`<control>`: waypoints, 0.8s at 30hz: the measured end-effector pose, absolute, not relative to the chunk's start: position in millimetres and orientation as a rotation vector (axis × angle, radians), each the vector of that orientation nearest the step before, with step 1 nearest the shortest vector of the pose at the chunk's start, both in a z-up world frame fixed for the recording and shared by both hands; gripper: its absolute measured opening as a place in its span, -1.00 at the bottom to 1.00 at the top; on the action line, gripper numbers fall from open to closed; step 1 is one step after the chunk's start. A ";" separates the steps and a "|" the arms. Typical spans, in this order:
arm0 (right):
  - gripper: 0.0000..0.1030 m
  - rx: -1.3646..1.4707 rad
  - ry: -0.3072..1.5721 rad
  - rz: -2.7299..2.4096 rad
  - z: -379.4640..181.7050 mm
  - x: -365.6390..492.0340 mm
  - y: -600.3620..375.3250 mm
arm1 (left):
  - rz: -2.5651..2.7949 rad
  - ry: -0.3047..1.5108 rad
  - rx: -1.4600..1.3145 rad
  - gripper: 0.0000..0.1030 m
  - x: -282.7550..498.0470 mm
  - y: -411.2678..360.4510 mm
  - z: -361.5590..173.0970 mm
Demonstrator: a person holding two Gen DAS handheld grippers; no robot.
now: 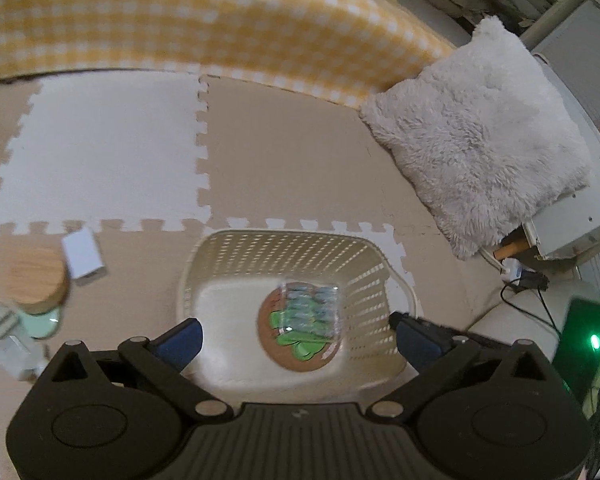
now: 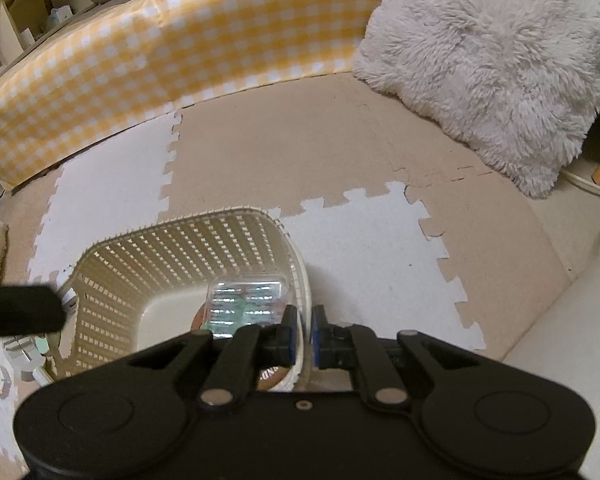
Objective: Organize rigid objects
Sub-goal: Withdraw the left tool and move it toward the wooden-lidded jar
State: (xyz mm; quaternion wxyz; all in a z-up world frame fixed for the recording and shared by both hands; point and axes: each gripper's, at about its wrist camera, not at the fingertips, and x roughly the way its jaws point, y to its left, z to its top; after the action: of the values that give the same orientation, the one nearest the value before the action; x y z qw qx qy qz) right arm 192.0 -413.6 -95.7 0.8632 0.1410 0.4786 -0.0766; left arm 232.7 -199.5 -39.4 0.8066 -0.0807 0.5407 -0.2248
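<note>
Left wrist view: the cream lattice basket (image 1: 300, 304) sits on the foam puzzle mat (image 1: 284, 152) as the collecting bin; a clear blister pack (image 1: 312, 312) lies inside it on a cork coaster with a green print (image 1: 296, 340). The left gripper (image 1: 296, 332) hangs above, jaws spread wide and empty. A cork-lidded jar (image 1: 36, 280) and white box (image 1: 84, 258) wait outside on the mat, likely next

Right wrist view: the right gripper (image 2: 303, 332) pinches the basket's rim (image 2: 302, 280), probably steadying it, with its blue pads (image 2: 318, 336) pressed nearly together
</note>
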 end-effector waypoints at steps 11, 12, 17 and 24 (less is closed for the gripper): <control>-0.91 0.291 1.002 -0.158 -96.6 191.8 -414.7 | -0.494 0.953 0.057 1.00 202.6 -150.2 -22.5; -0.90 0.291 1.002 -0.159 -96.8 191.8 -415.1 | -0.482 0.942 0.075 1.00 202.4 -145.1 -25.0; -0.90 0.284 1.001 -0.163 -96.6 191.9 -412.7 | -0.430 0.918 0.088 1.00 210.3 -116.4 -40.9; -0.90 0.262 0.998 -0.164 -95.9 191.3 -409.7 | -0.356 0.872 0.162 1.00 235.3 -83.9 -70.0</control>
State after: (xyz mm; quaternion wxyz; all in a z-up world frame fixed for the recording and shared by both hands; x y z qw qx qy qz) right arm 191.3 -409.7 -95.9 0.8666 0.1249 0.4767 -0.0783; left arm 235.3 -83.9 -70.0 0.8880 0.0778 0.4196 -0.1714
